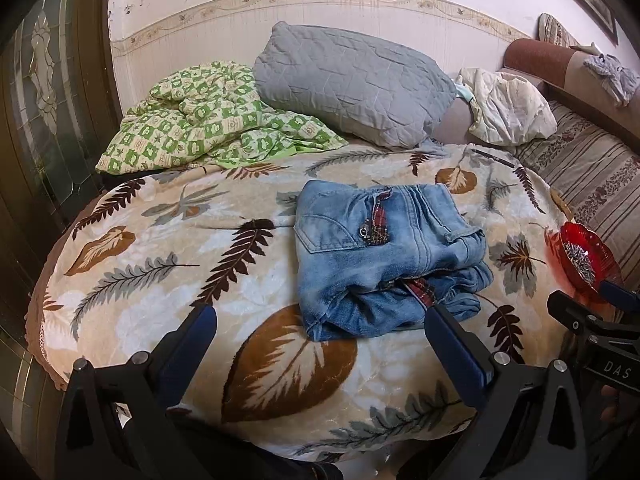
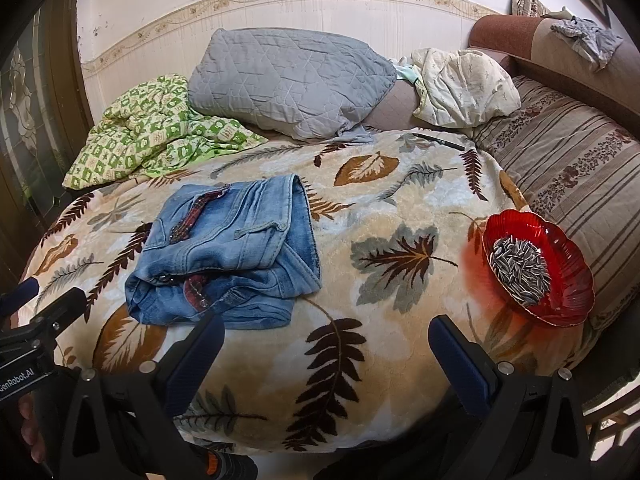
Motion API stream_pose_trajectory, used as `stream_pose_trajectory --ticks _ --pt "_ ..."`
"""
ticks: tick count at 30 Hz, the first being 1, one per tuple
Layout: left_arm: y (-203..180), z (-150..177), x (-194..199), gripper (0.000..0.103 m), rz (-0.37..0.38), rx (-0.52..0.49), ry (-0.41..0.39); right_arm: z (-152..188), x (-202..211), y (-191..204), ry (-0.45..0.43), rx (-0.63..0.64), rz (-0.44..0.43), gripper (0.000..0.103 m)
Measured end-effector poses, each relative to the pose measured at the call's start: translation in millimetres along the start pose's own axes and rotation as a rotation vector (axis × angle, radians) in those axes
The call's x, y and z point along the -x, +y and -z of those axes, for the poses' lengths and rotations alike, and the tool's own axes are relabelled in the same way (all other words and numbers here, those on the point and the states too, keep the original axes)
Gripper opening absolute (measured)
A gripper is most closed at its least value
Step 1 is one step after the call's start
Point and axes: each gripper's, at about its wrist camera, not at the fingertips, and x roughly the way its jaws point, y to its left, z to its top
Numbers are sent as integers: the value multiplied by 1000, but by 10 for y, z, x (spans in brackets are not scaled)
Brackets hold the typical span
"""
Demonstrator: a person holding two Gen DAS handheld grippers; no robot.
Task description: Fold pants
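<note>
A pair of light blue denim pants (image 1: 384,256) lies folded into a compact stack on the leaf-patterned blanket (image 1: 168,264), with a red plaid trim showing at the pocket and front edge. My left gripper (image 1: 320,320) hovers open just in front of the stack, its right finger (image 1: 456,344) near the stack's front corner, touching nothing. In the right wrist view the pants (image 2: 228,252) sit left of centre. My right gripper (image 2: 326,332) is open over bare blanket (image 2: 400,208), to the right of the pants. The left gripper's body shows at that view's left edge.
A red glass dish of sunflower seeds (image 2: 536,268) stands on the blanket at the right, close to my right gripper. Behind lie a green checked quilt (image 1: 200,120), a grey pillow (image 1: 352,84), a cream cloth (image 1: 508,108) and a dark pen (image 2: 440,141). A striped sofa cushion (image 2: 576,176) borders the right.
</note>
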Motion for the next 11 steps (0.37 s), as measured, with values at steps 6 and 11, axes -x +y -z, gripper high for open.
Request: stream_pose_trajectory --ticks 6,11 --pt "-2 1 0 103 -3 0 2 13 -9 6 3 -1 -1 103" --pt "18 28 31 103 58 14 1 13 -13 6 3 -2 0 103"
